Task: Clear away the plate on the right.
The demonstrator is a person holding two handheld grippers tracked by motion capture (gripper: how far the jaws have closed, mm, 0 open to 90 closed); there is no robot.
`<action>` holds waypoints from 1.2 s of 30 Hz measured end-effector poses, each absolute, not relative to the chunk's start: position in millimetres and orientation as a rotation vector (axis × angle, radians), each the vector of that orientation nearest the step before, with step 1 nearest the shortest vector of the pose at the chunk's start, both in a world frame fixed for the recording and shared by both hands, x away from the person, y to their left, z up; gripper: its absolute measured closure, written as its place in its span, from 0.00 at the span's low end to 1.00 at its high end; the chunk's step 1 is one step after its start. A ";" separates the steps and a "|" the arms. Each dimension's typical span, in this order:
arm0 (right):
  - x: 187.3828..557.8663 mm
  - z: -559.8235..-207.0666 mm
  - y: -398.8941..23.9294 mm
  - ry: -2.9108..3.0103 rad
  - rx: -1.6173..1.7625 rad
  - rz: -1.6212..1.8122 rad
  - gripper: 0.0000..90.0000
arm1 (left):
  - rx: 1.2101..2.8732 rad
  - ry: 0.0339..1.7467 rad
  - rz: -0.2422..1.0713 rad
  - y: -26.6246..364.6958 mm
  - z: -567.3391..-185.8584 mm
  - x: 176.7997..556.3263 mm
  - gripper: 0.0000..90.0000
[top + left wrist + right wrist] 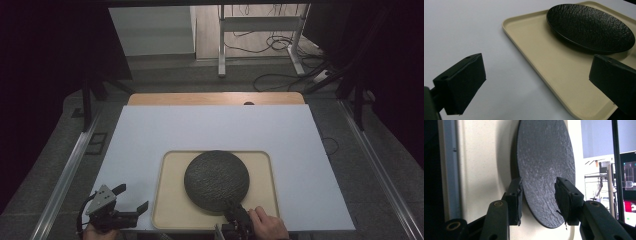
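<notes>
right tongs: while the person's right hand [267, 225] hangs at the near edge, the right gripper [235, 212] sits at the near rim of the dark plate [216, 180]. in the right gripper view the jaws straddle that rim, one pad under it against the tray, one over the top face.
right grip: there's a sliver of gap between each pad and the plate [545, 170], so i'd call it a loose straddle, jaws part-way apart and not pressing (close call, mind you).
left tongs: the left gripper [131, 202] waits off the tray's near left corner, over the white sheet [210, 127], jaws wide and nothing between them.
left gripper view: its two black pads frame the tray's corner with the plate [590, 26] beyond, well apart from both.
plate, where: lying flat on the beige tray [172, 210], roughly centred, a touch toward the near side.
tray, where: on the white sheet, near edge of the table, wooden tabletop [215, 98] peeking out at the far side.
progress: the plate is resting on the tray and the right jaws are around its rim. my read is that either a lift is about to begin or a set-down is just finishing. the pictures can't settle which.
left to do: if it's a lift, the jaws must close firmly first.
plate, looks: round, shallow, matte charcoal-black, rough pebbled texture like stone, thin edge.
</notes>
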State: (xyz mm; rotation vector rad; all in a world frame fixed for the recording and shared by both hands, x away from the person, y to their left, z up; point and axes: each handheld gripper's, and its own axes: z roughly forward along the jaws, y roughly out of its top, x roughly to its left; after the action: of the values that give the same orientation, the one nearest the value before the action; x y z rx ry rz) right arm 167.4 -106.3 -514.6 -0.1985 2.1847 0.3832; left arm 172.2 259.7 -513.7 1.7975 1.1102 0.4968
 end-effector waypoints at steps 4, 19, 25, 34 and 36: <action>173.2 -509.6 -108.0 2.193 -0.165 0.416 0.62 | 1.798 1.110 0.496 259.9 -513.8 172.4 0.00; 199.9 -502.0 -114.6 2.248 0.003 0.516 0.55 | 1.824 1.113 0.493 258.3 -514.1 173.3 0.00; 204.8 -504.1 -118.1 2.271 0.047 0.557 0.53 | 1.820 1.114 0.490 258.8 -514.1 173.4 0.01; 204.6 -503.8 -120.5 2.285 0.084 0.603 0.44 | 1.838 1.101 0.484 257.1 -513.9 174.8 0.00; 205.6 -503.3 -121.9 2.281 0.107 0.618 0.42 | 1.838 1.101 0.484 257.0 -513.9 175.0 0.00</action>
State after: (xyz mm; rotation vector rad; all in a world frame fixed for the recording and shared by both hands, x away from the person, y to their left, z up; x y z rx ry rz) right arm 205.6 -121.9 -503.3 0.1067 2.2805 0.6176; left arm 175.0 257.0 -513.9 1.8379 1.1014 0.4837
